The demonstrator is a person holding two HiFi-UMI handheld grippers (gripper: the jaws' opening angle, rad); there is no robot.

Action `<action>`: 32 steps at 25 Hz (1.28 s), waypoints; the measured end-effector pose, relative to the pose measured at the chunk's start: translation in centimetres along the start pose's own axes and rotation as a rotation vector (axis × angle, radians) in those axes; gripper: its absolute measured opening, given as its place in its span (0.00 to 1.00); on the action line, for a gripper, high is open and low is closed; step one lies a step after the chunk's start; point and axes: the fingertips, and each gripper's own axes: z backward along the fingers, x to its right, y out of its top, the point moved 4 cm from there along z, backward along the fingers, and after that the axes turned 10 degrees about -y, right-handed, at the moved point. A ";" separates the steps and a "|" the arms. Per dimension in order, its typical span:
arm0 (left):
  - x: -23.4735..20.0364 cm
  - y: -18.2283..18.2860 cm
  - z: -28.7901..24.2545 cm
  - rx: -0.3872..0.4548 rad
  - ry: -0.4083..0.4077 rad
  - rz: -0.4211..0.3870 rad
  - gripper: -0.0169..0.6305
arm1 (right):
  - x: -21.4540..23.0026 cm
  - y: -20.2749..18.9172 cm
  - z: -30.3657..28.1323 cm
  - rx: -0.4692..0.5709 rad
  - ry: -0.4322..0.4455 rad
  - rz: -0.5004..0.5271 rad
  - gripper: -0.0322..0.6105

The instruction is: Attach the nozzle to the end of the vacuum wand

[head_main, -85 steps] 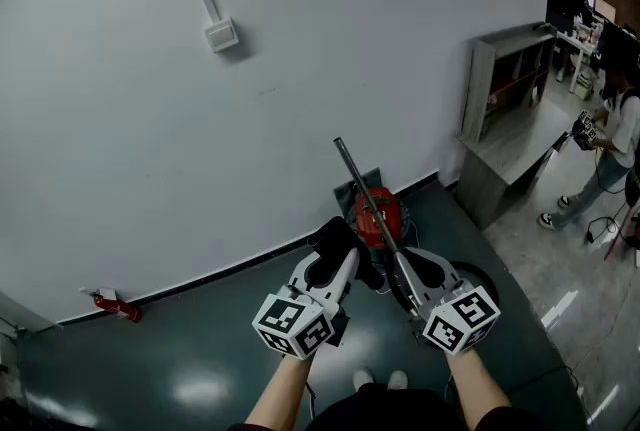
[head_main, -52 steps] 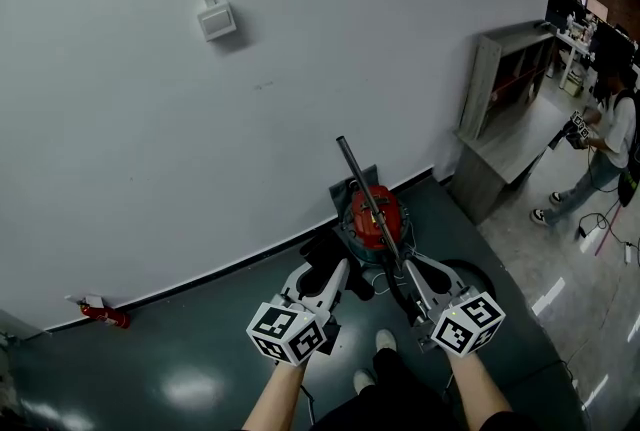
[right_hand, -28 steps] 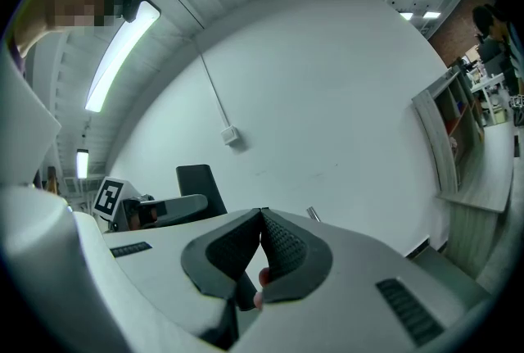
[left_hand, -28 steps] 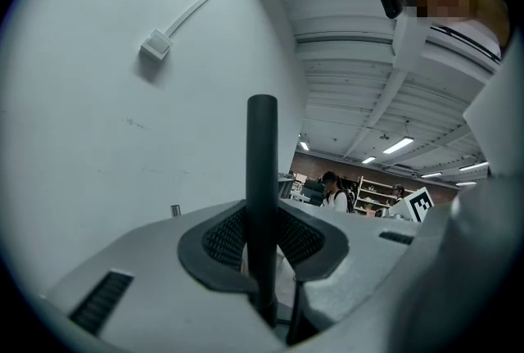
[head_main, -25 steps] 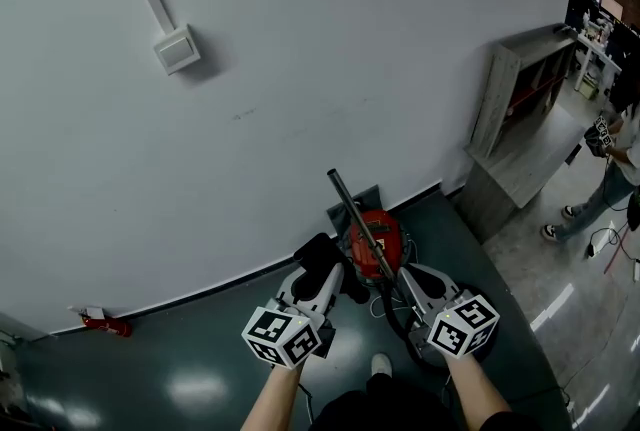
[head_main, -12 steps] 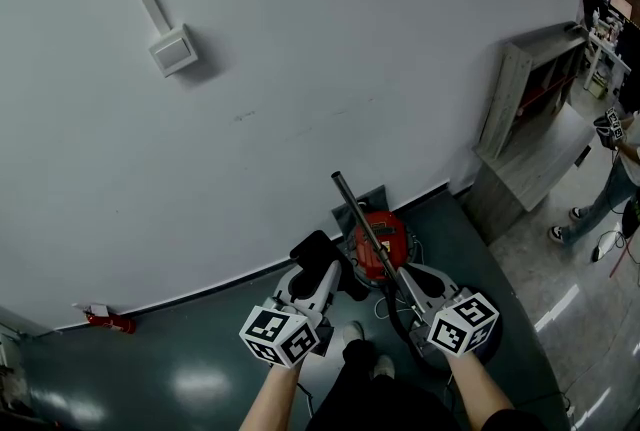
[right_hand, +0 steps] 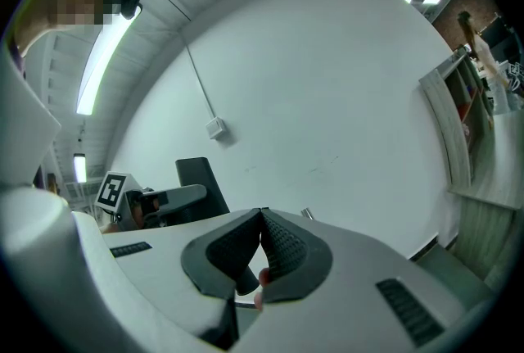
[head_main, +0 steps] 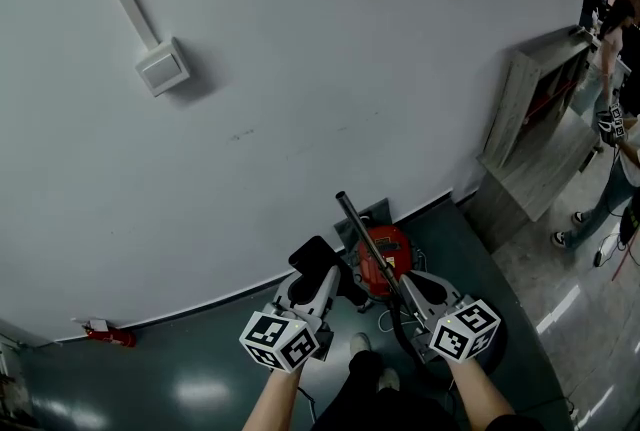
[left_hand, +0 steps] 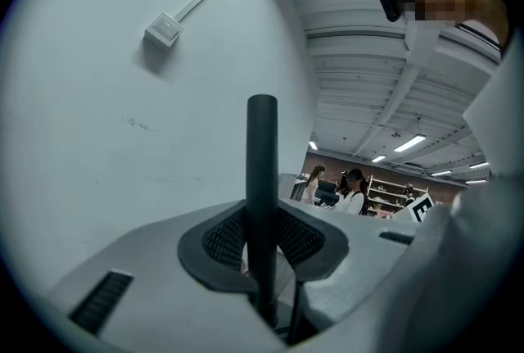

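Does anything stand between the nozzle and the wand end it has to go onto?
Nothing visible does. The left gripper grips the black nozzle just left of the wand; between the nozzle and the wand's upper end only the bare wall shows behind.

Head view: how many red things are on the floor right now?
2. The red vacuum canister stands by the white wall at lower centre. A small red object lies at the wall's foot, far left. Others may be hidden behind the person.
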 end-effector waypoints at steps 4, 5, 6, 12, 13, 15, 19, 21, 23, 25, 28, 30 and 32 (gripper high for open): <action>-2.3 0.5 -1.1 -0.002 -0.001 0.006 0.16 | 0.5 0.2 -2.2 -0.009 -0.007 -0.001 0.08; -2.9 0.6 -1.4 -0.001 -0.003 0.007 0.16 | 0.6 0.2 -2.8 -0.010 -0.009 -0.002 0.08; -3.5 0.8 -1.7 -0.002 -0.004 0.008 0.16 | 0.8 0.3 -3.4 -0.010 -0.012 -0.002 0.08; -6.6 1.1 -3.2 -0.006 -0.011 0.022 0.16 | 1.2 0.4 -6.6 -0.021 -0.021 -0.006 0.08; -7.1 1.2 -3.4 -0.006 -0.013 0.024 0.16 | 1.2 0.4 -7.1 -0.023 -0.023 -0.007 0.08; -8.0 1.2 -3.9 -0.009 -0.018 0.029 0.16 | 1.4 0.5 -8.0 -0.026 -0.026 -0.007 0.08; -9.4 1.2 -4.6 -0.012 -0.024 0.042 0.16 | 1.7 0.5 -9.4 -0.030 -0.038 -0.011 0.08; -10.0 1.2 -4.9 -0.014 -0.029 0.048 0.16 | 1.9 0.5 -10.1 -0.032 -0.046 -0.012 0.08; -10.7 1.3 -5.2 -0.015 -0.035 0.052 0.16 | 2.0 0.6 -10.7 -0.034 -0.053 -0.011 0.08; -11.4 1.4 -5.3 -0.015 -0.039 0.058 0.16 | 1.9 0.6 -11.3 -0.035 -0.062 -0.007 0.08; -12.5 1.7 -5.7 -0.011 -0.043 0.069 0.16 | 2.1 0.5 -12.4 -0.040 -0.082 -0.003 0.08; -13.2 2.0 -5.9 -0.008 -0.048 0.078 0.16 | 2.3 0.5 -13.1 -0.047 -0.097 -0.004 0.08; -13.8 2.1 -6.0 -0.009 -0.056 0.084 0.16 | 2.3 0.4 -13.7 -0.054 -0.109 -0.001 0.08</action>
